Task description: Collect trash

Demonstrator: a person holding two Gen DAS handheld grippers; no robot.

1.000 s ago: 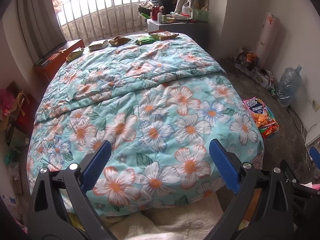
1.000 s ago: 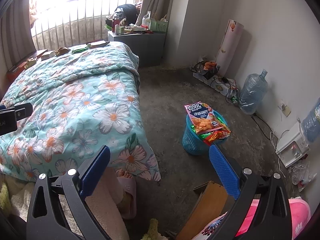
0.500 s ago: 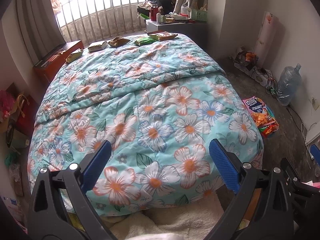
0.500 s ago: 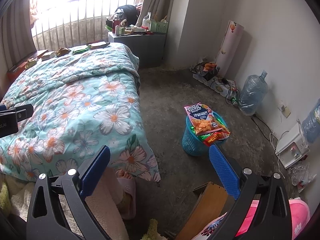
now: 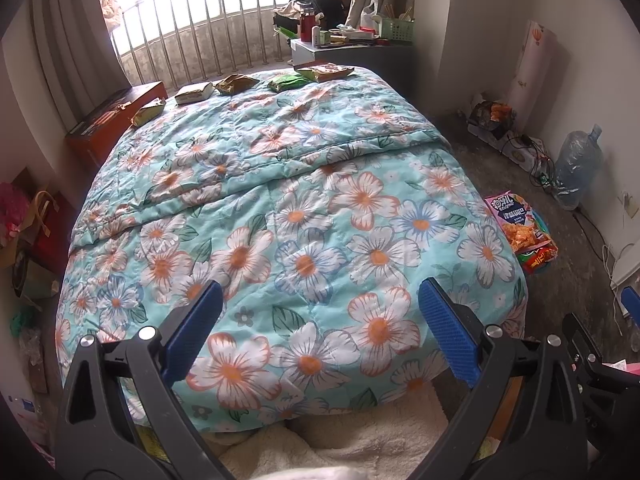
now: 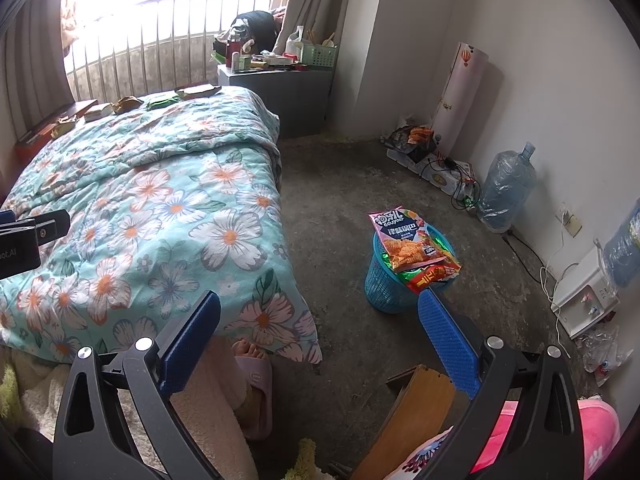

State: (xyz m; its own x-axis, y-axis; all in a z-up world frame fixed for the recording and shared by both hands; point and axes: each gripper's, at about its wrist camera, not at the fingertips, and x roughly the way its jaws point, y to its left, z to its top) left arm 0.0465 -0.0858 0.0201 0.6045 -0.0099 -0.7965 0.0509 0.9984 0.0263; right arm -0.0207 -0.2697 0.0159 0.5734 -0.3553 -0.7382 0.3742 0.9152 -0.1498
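Several snack wrappers lie along the far edge of the floral bed: a yellow-green packet (image 5: 148,111), a pale one (image 5: 195,92), a brown one (image 5: 236,83), a green one (image 5: 289,81) and a flat one (image 5: 326,72). A blue mesh trash basket (image 6: 388,284) stands on the floor right of the bed, topped by a pink chip bag (image 6: 404,240) and a red wrapper (image 6: 436,274). My left gripper (image 5: 320,328) hangs open over the bed's near end. My right gripper (image 6: 320,332) is open above the floor, holding nothing.
A grey bedside cabinet (image 6: 280,92) with clutter stands at the far corner. A water jug (image 6: 506,190), cables and a white appliance (image 6: 586,296) line the right wall. A person's slippered foot (image 6: 252,372) and a wooden board (image 6: 416,416) lie near my right gripper.
Both views have drifted slightly; the grippers stay open and nothing was picked up or dropped.
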